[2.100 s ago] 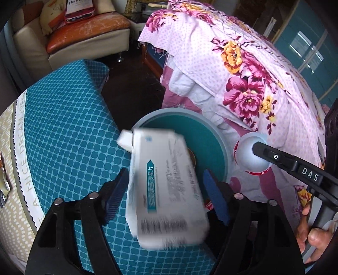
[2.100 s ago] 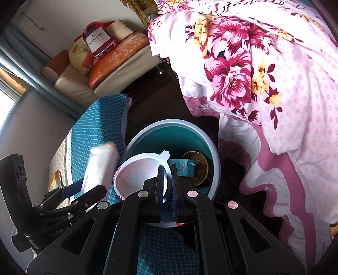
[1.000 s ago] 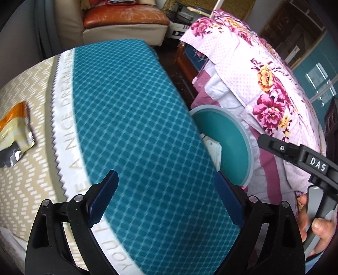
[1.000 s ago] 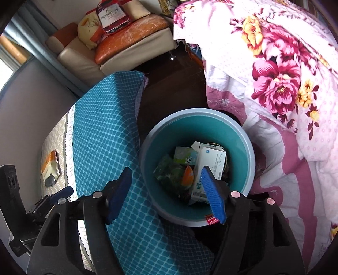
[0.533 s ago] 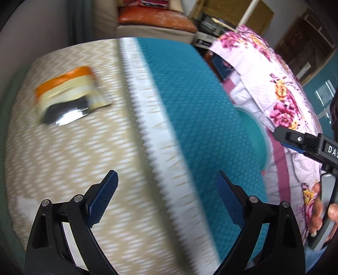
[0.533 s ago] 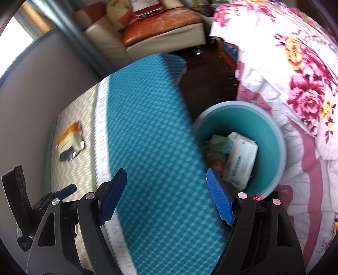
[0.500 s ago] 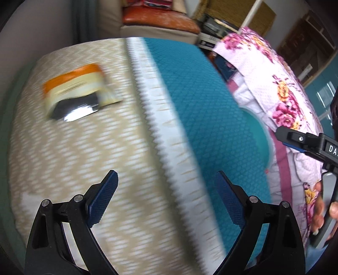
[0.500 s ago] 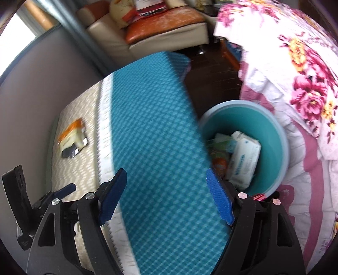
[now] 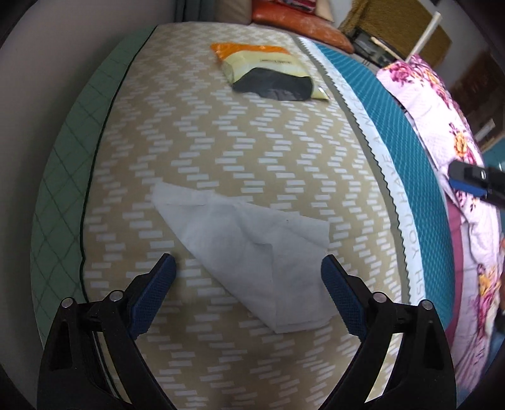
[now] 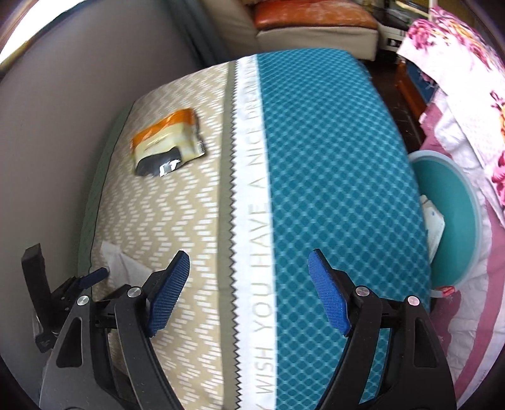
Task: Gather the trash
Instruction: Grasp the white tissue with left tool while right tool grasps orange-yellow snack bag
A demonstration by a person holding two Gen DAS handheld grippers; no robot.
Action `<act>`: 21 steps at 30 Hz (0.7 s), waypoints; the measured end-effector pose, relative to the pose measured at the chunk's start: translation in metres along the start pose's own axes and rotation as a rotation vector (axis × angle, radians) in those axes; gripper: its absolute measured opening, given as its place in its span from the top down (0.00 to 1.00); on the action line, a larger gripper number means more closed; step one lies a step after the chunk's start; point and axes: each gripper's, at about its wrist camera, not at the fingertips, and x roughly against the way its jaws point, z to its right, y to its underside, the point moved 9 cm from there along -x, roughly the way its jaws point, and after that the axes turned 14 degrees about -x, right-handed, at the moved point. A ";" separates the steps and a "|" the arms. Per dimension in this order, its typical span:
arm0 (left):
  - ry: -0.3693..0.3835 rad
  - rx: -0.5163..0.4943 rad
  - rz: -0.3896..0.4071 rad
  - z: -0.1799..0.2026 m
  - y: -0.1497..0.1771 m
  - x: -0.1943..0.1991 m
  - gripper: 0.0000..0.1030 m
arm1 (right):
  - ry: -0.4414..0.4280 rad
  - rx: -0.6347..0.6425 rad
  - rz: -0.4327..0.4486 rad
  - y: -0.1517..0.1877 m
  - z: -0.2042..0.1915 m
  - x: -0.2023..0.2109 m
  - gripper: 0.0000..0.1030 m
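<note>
My left gripper (image 9: 247,277) is open and empty, just above a flat white tissue (image 9: 249,239) lying on the beige zigzag part of the table cloth (image 9: 252,138). An orange, cream and black snack wrapper (image 9: 268,72) lies farther away; it also shows in the right wrist view (image 10: 167,145). My right gripper (image 10: 249,284) is open and empty over the white band and teal part of the cloth. The teal trash bin (image 10: 457,217) stands to the right below the table edge, with a white carton (image 10: 434,220) inside. The left gripper (image 10: 91,277) shows at lower left by the tissue (image 10: 123,265).
A pink floral bedspread (image 9: 442,120) lies right of the table and over the bin's far side (image 10: 467,104). A cream sofa with an orange cushion (image 10: 315,19) stands beyond the table. A grey wall (image 10: 79,94) runs along the left.
Both grippers have swung left from the bin to over the table. The left gripper dropped the white carton into the bin and now sits over the tissue. The right let go of its white lid.
</note>
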 end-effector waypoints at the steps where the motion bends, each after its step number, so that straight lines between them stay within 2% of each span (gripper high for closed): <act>1: -0.006 -0.018 0.005 0.002 0.001 0.000 0.09 | 0.001 0.006 -0.001 0.001 -0.004 -0.001 0.28; 4: -0.041 -0.101 0.043 0.016 0.000 -0.003 0.09 | 0.010 0.028 0.001 0.005 -0.014 -0.003 0.28; 6: -0.125 -0.181 0.061 0.024 0.004 -0.005 0.15 | 0.016 0.031 0.003 0.005 -0.017 -0.005 0.28; 7: -0.144 -0.199 0.078 0.029 0.005 -0.005 0.22 | 0.021 0.034 0.002 0.006 -0.019 -0.007 0.28; 9: -0.140 -0.205 0.107 0.035 0.008 0.001 0.43 | 0.027 0.037 0.001 0.004 -0.021 -0.009 0.28; 10: -0.143 -0.207 0.118 0.039 0.007 0.003 0.66 | 0.029 0.039 0.001 0.005 -0.021 -0.009 0.28; 11: -0.146 -0.201 0.120 0.041 0.006 0.003 0.83 | 0.033 0.041 0.000 0.005 -0.022 -0.011 0.28; 14: -0.113 -0.119 0.117 0.032 -0.002 0.002 0.92 | 0.034 0.049 -0.004 0.002 -0.025 -0.013 0.28; 15: -0.068 -0.074 0.112 0.025 -0.006 0.001 0.92 | 0.035 0.057 -0.002 -0.001 -0.025 -0.012 0.28; 21: 0.013 0.062 0.147 -0.015 -0.029 0.005 0.93 | 0.033 0.093 -0.011 -0.019 -0.043 -0.027 0.28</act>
